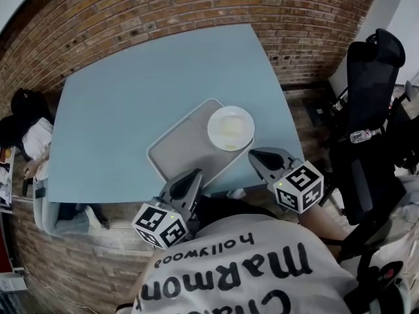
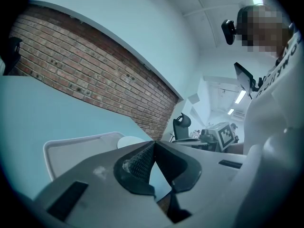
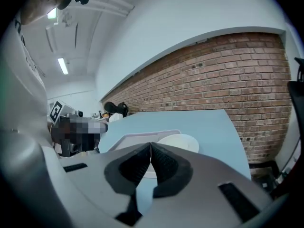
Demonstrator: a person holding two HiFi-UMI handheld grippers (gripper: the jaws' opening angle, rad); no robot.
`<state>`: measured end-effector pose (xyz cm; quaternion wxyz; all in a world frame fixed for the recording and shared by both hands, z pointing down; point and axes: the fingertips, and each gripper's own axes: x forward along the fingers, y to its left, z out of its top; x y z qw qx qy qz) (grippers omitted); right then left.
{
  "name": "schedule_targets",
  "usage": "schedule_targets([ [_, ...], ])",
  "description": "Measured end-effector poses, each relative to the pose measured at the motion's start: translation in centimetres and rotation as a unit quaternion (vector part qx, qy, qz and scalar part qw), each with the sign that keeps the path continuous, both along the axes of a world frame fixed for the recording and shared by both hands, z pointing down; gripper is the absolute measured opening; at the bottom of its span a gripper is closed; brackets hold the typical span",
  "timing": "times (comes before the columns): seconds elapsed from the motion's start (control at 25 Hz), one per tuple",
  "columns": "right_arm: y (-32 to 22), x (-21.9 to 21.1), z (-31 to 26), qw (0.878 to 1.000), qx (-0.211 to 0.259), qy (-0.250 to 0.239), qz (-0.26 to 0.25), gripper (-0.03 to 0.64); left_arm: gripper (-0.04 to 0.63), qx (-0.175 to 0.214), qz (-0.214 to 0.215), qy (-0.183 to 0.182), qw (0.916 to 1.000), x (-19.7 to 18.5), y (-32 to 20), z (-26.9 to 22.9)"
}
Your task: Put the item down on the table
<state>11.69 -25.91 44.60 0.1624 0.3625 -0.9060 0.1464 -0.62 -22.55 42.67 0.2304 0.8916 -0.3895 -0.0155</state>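
A grey tray [image 1: 183,148] lies on the light blue table [image 1: 131,103], near its front edge. A white plate [image 1: 230,127] rests on the tray's right corner. My left gripper [image 1: 192,178] hovers at the table's front edge, just short of the tray, jaws shut and empty. My right gripper [image 1: 260,157] sits just right of the tray and below the plate, also shut with nothing in it. From the left gripper view the tray [image 2: 71,151] and plate [image 2: 130,141] lie beyond the closed tips [image 2: 153,142]. The right gripper view shows the tray [image 3: 128,139] and plate [image 3: 183,140] past its closed tips [image 3: 150,144].
A brick wall [image 1: 196,12] runs behind the table. A black office chair [image 1: 366,110] stands at the right. A dark bag and clutter [image 1: 23,120] sit at the table's left end. A person's white printed shirt [image 1: 242,273] fills the bottom.
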Motion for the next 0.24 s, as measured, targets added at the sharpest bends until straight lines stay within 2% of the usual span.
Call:
schedule_targets([
  [0.24,-0.21,0.26,0.29,1.0,-0.004,-0.001,0.002,0.012,0.006,0.0,-0.002,0.0,1.0,0.02,-0.22,0.1],
])
